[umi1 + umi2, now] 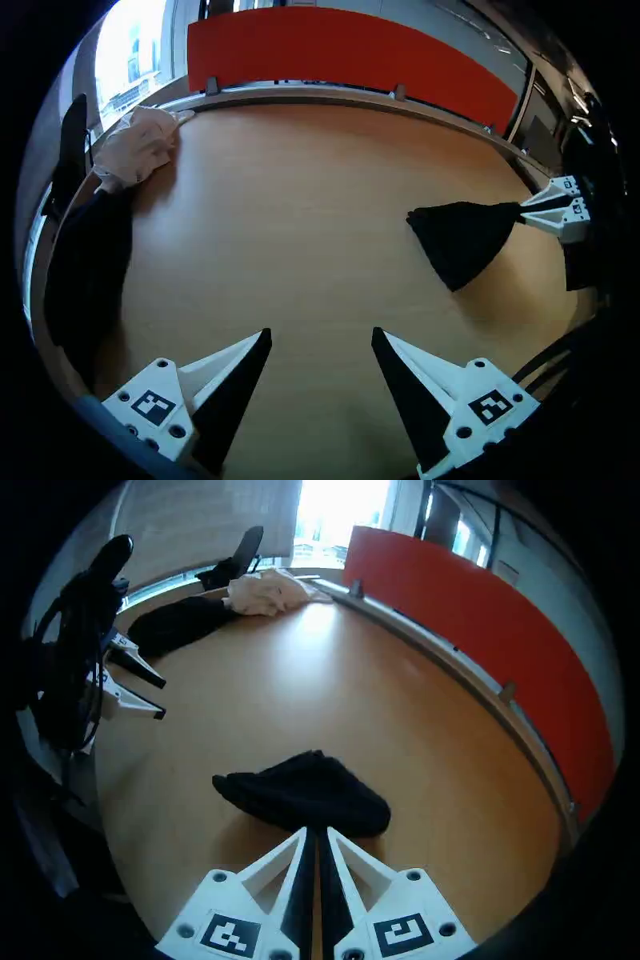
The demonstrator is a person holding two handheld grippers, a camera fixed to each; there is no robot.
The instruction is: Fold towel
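Note:
A black towel lies bunched on the wooden table, right at the tips of my right gripper. That gripper's fingers are pressed together on the towel's near edge. In the left gripper view the same towel fans out in a triangle from the right gripper at the table's right side. My left gripper hangs open over bare wood near the front edge, holding nothing, well apart from the towel. The right gripper view shows it at the left, fingers spread.
A crumpled beige cloth sits at the far corner, with a dark cloth along the table's edge beside it. A red partition runs along the back edge. Black cables hang by the left gripper.

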